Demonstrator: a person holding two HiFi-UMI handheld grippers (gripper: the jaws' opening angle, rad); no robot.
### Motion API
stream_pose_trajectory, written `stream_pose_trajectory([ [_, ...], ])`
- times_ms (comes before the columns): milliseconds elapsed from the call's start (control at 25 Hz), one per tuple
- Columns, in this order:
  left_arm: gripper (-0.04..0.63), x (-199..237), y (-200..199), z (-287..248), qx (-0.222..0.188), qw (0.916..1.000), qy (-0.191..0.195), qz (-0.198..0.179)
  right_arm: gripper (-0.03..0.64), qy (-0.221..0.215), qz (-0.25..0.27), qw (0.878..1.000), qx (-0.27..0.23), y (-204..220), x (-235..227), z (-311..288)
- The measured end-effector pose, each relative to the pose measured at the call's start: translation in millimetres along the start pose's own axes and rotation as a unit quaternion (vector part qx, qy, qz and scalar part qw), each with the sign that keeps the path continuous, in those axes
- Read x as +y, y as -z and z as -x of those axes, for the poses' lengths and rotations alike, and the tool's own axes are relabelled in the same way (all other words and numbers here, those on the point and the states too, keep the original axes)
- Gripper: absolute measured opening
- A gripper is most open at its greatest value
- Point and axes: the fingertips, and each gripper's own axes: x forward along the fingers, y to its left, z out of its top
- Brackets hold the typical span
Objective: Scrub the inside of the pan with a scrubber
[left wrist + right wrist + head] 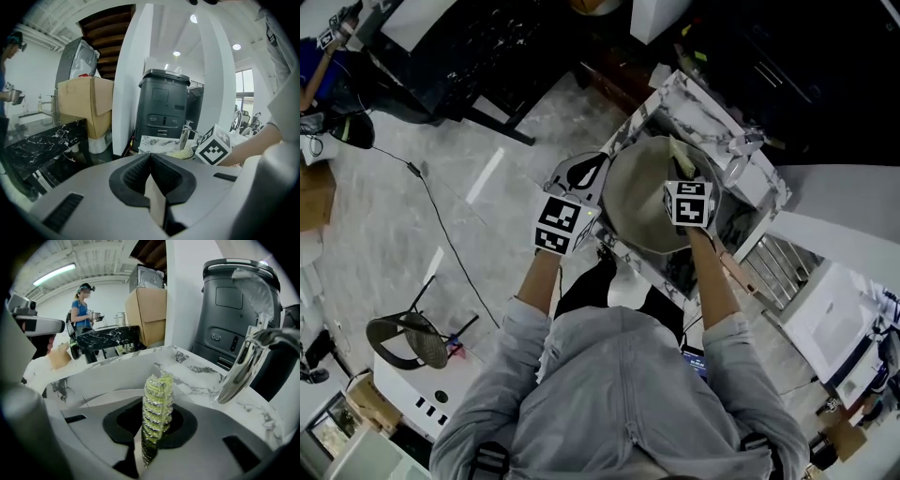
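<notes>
A round grey pan [649,202] is held tilted over the marble sink [675,94] in the head view. My left gripper [596,180] is at the pan's left edge. In the left gripper view its jaws [153,197] are shut on a thin beige edge, which seems to be part of the pan. My right gripper [682,176] reaches into the pan from the right side, shut on a yellow-green mesh scrubber [157,413]. The scrubber [682,157] sticks out past the marker cube, against the pan's upper part.
A chrome faucet [253,357] curves over the sink's marble rim [197,373], close to the right of the scrubber. A dark bin [161,110] stands behind the sink. A wire rack [778,267] lies to the right, and a black chair [408,339] on the floor at left. Another person [83,310] stands far off.
</notes>
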Motion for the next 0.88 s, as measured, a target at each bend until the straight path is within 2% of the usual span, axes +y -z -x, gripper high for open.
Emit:
stream_pose_trajectory([
  [280,0.023,17,18,-1,0.011,0.9999,-0.006,0.009,0.083,0.021,0.005,1.0,0.018,20,-2,-40],
  [880,0.023,22,37,1,0.027,0.9995,0.006,0.015,0.083,-0.002,0.031,0.998,0.048,29,28,-69],
])
